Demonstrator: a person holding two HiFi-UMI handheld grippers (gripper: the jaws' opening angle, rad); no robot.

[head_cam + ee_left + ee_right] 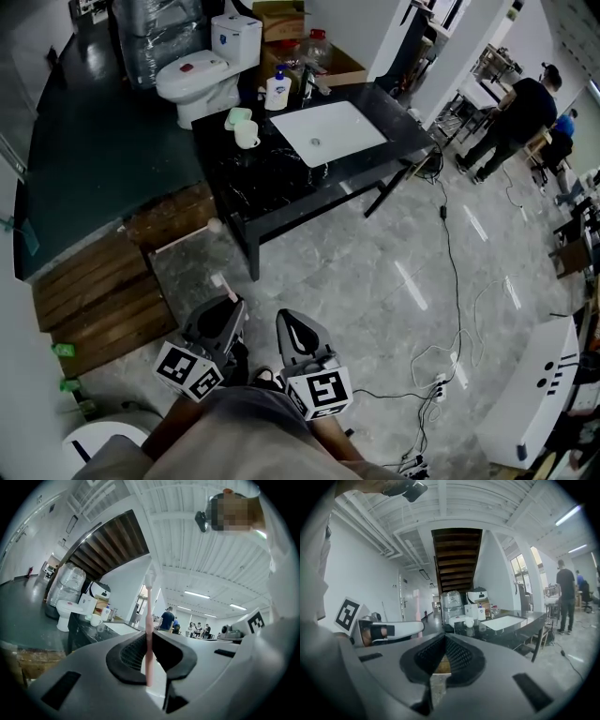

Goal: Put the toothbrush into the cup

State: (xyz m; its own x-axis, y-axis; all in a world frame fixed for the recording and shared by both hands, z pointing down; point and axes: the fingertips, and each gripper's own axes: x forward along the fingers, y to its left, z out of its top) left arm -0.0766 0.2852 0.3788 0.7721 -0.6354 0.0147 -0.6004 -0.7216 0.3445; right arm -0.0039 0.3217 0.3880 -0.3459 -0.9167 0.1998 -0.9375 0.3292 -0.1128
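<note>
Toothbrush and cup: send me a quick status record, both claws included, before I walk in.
toothbrush: pink toothbrush, upright, head up
left claw: left claw shut on the toothbrush handle
right claw: right claw shut, nothing between the jaws
cup: white cup upright on the black table, left of the sink in the head view
position: both claws low by the person's body, open floor between them and the table
task status: toothbrush not yet in the cup
</note>
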